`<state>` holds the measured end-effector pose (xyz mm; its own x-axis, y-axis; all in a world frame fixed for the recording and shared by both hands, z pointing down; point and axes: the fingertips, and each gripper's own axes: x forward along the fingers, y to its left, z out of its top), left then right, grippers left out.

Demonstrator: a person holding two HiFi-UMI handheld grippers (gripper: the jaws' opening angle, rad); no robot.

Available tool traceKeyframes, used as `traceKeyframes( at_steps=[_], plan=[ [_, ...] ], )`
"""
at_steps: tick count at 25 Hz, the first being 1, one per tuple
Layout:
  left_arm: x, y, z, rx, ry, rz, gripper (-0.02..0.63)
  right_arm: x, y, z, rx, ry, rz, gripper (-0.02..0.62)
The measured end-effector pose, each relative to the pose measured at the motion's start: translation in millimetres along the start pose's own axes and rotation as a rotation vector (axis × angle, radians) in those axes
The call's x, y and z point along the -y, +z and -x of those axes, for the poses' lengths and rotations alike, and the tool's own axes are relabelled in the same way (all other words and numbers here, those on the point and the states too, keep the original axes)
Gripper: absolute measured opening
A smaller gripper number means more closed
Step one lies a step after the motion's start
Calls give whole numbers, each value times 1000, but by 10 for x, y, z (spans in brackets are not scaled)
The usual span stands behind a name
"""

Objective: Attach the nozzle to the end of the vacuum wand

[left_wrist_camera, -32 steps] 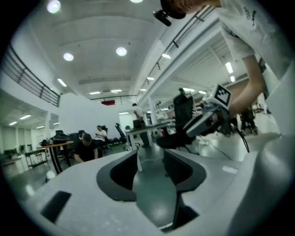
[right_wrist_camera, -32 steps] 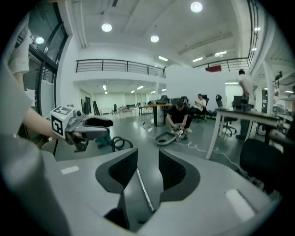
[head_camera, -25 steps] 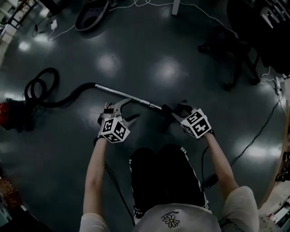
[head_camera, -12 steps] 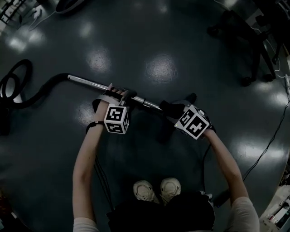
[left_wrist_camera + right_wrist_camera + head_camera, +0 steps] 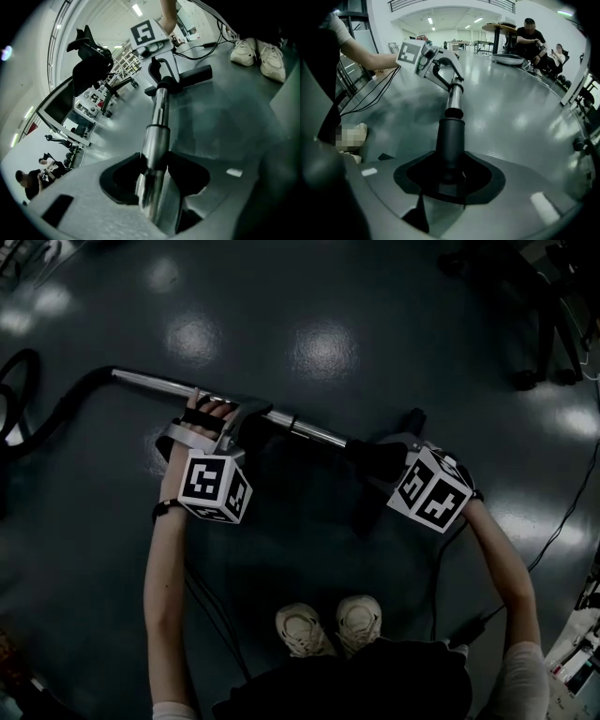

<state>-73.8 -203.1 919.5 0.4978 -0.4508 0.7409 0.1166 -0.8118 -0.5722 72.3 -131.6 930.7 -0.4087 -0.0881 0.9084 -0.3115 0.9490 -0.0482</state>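
While the black nozzle [image 5: 451, 136] sits at the end of the metal wand [image 5: 300, 427], in line with it across the dark, glossy floor [image 5: 309, 324], the right hand-held gripper [image 5: 386, 454] grips the nozzle's neck, its jaws having just drawn in a little around it. Further along, the left hand-held gripper [image 5: 239, 413] is clamped partway closed on the wand's shiny tube, its jaws having just been closing with the tube between the pads. Past that grip the wand runs into a black hose [image 5: 61, 409], and the person's pale shoes [image 5: 302, 629] stand nearby.
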Motion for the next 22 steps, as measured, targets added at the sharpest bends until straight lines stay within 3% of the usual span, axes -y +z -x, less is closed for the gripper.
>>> traceKeyframes(
  at_steps=[13, 18, 22],
  plan=[
    [220, 124, 43, -33, -29, -83, 183, -222, 176, 28, 20, -36, -22, 196],
    [197, 226, 71, -11, -6, -37, 184, -205, 250, 81, 23, -83, 42, 196],
    [133, 153, 94, -45, 17, -17, 188, -162, 399, 52, -10, -119, 71, 196]
  ],
)
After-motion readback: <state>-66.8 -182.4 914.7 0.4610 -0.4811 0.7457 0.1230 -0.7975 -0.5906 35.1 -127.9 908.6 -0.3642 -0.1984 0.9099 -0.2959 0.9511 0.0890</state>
